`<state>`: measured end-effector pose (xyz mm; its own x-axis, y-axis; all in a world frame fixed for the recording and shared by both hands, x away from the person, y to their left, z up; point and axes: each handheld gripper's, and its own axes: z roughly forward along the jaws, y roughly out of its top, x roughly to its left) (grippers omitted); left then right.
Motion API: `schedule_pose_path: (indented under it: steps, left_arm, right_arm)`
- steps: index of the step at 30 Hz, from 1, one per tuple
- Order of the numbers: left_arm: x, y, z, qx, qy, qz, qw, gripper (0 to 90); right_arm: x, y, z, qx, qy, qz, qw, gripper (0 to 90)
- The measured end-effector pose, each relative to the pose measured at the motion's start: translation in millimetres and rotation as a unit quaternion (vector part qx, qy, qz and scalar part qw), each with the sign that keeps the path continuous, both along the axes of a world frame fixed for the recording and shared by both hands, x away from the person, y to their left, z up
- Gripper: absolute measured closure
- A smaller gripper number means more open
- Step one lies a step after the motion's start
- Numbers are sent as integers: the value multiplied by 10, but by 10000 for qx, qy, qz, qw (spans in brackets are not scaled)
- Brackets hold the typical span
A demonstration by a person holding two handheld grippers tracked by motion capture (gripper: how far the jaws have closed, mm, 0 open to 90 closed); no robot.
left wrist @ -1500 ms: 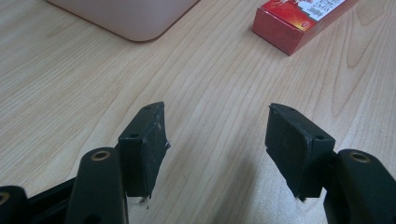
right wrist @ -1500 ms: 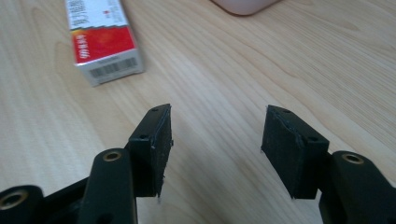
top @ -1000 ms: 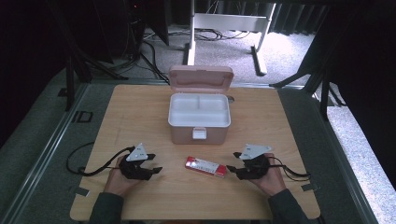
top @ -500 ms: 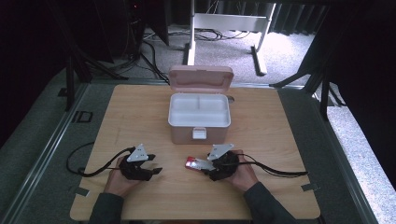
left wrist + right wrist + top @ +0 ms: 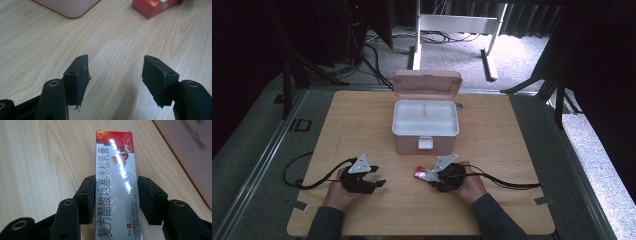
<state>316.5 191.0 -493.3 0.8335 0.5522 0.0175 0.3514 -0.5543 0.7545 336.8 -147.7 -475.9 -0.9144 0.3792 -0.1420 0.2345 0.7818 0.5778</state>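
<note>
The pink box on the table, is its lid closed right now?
No, the pink box has its lid swung up at the back, showing the white inside.

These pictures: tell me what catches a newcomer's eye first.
An open pink box stands mid-table, lid up, white inside. Before it, the right gripper straddles a red carton lying on the wood, its jaws just closing in on the sides. The left gripper rests open nearby.

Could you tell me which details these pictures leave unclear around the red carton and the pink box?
- Red carton, right gripper view: near end cut off by the bottom edge; glare blurs its print.
- Same carton, high view: mostly hidden under the right gripper.
- Pink box, left gripper view: cut off by the top edge.
</note>
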Motion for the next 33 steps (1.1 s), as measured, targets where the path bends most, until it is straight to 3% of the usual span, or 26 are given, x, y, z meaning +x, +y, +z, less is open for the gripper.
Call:
schedule_pose_path:
  steps: [5, 6, 7, 8, 9, 10, 12, 13, 14, 16, 20, 25, 27, 33]
  left_arm:
    - [3, -1, -2, 6, 13, -4, 10000, 387]
    - [5, -1, -2, 22, 12, -12, 10000, 386]
    - [5, -1, -2, 22, 12, -12, 10000, 386]
    - [6, -1, -2, 20, 15, -8, 10000, 387]
    - [6, -1, -2, 18, 15, -5, 10000, 387]
    - [6, -2, -2, 3, 19, -1, 10000, 387]
    - [7, -3, -2, 3, 21, -1, 10000, 387]
    - [7, -7, -3, 14, 25, 1, 10000, 387]
    - [7, -7, -3, 14, 25, 1, 10000, 387]
    - [8, -13, -2, 21, 24, -3, 10000, 387]
    - [8, -14, 2, -3, 26, -3, 10000, 388]
    - [14, -19, 26, -27, 27, 26, 10000, 387]
    - [17, -20, 52, -23, 11, 53, 10000, 387]
    - [86, -29, 183, -135, -61, 163, 9998, 384]
  right_arm:
    - [-48, -404, 18, -48, -30, -423, 9991, 504]
    - [-83, -598, 30, -80, -29, -618, 9981, 504]
    - [-83, -598, 30, -80, -29, -618, 9981, 504]
    - [-126, -797, 44, -106, -53, -811, 9966, 505]
    - [-126, -797, 44, -106, -53, -811, 9966, 505]
    - [-174, -989, 58, -121, -45, -995, 9950, 505]
    - [-200, -1082, 69, -131, -56, -1104, 9938, 505]
    - [-240, -1256, 88, -66, -71, -1268, 9919, 505]
    - [-240, -1256, 88, -66, -71, -1268, 9919, 505]
    - [-313, -1442, 91, -76, -81, -1438, 9895, 505]
    - [-404, -1600, 84, -37, -95, -1563, 9877, 505]
    - [-435, -1669, 32, -86, -33, -1567, 9876, 500]
    - [-415, -1710, 23, 87, 42, -1635, 9865, 391]
    - [-352, -1634, 126, 258, -245, -1733, 9842, 331]
